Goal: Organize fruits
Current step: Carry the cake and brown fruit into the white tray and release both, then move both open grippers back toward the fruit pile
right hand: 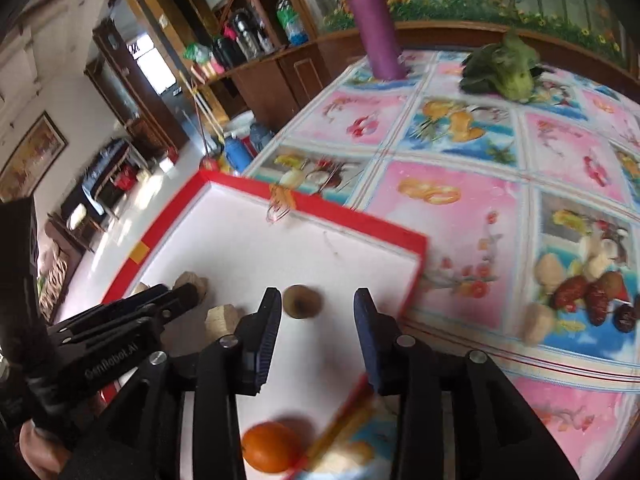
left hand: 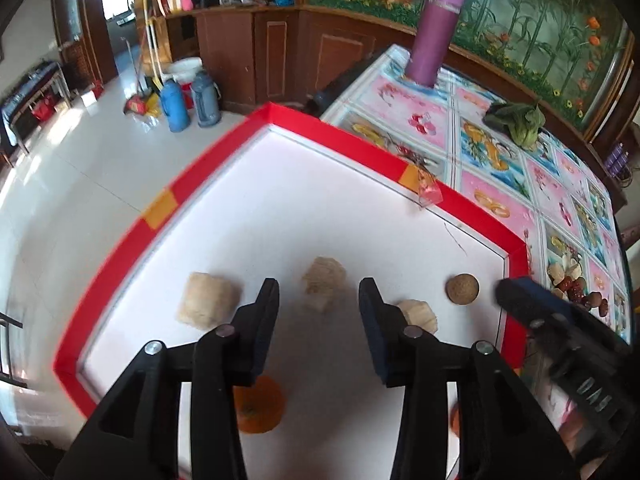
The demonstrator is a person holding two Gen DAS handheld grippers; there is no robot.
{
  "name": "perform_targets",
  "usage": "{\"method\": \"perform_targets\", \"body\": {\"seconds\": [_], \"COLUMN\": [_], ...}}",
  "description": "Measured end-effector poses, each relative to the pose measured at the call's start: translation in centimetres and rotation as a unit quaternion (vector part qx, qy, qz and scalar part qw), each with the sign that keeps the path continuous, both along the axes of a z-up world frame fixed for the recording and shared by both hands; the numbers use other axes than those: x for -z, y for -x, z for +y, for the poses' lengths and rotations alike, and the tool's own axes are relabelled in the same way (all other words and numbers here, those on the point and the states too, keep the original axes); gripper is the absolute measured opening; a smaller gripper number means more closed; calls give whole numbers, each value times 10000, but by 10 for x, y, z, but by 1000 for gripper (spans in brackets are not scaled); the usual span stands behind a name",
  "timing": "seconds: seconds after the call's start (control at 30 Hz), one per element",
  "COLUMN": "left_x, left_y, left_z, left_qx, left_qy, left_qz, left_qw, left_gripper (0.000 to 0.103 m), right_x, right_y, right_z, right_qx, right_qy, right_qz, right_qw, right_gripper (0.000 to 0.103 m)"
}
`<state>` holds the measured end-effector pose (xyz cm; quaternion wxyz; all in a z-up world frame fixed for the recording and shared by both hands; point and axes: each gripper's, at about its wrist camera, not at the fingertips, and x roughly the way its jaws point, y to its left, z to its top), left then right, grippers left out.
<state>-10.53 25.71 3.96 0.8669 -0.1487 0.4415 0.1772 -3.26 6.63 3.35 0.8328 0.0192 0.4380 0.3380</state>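
Observation:
A white tray with a red rim [left hand: 472,204] [right hand: 416,280] holds the sorted pieces. My left gripper [left hand: 319,292] is open above it, and a pale lumpy piece [left hand: 324,286] lies just ahead between the fingers, not gripped. Around it lie a beige chunk [left hand: 208,300], another pale piece [left hand: 418,314], a brown round fruit [left hand: 462,288] [right hand: 302,301] and an orange [left hand: 260,410] [right hand: 272,446]. My right gripper [right hand: 316,300] is open and empty over the tray's right part, the brown fruit just ahead of its left finger. Each gripper shows in the other view: the right gripper [left hand: 516,300] and the left gripper [right hand: 176,298].
A pile of red dates and pale fruit pieces [right hand: 580,296] [left hand: 572,284] lies on the flowered tablecloth [right hand: 460,200] right of the tray. A purple bottle [left hand: 436,28] and a leafy green vegetable [right hand: 504,68] stand farther back. The tray overhangs the tiled floor on the left.

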Motion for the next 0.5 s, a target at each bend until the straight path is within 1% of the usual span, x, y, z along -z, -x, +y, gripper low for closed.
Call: {"method": "perform_targets", "body": {"seconds": [0.1, 0.13, 0.2, 0.27, 0.3, 0.33, 0.43, 0.5], "left_x": [-15, -21, -28, -36, -38, -39, -41, -42], "left_y": [14, 20, 26, 32, 33, 32, 30, 26], "left_z": [-6, -11, -25, -47, -60, -71, -112, -138], "left_qx": [-13, 53, 221, 510, 685, 839, 1423, 1765], "left_qy": [-225, -287, -439, -560, -604, -644, -663, -690], "left_qz": [-206, -297, -405, -541, -581, -589, -606, -618], "left_qw": [9995, 9991, 9980, 9957, 9941, 9926, 9857, 9799], "left_gripper": [47, 48, 55, 57, 57, 57, 57, 57], "right_x": [-12, -15, -19, -21, -20, -18, -10, -3], "right_y": [2, 2, 1, 4, 1, 1, 0, 0], "right_z": [-37, -53, -78, -116, -127, -148, -189, -205], "right_qx": [263, 344, 527, 852, 943, 1112, 1378, 1418], "right_qy": [-201, -255, -244, -182, -171, -140, -85, -26], "right_qz": [-185, -256, -400, -578, -604, -620, -517, -407], "right_qw": [9993, 9988, 9975, 9945, 9936, 9918, 9891, 9891], "right_gripper": [37, 38, 38, 38, 38, 38, 38, 38]}}
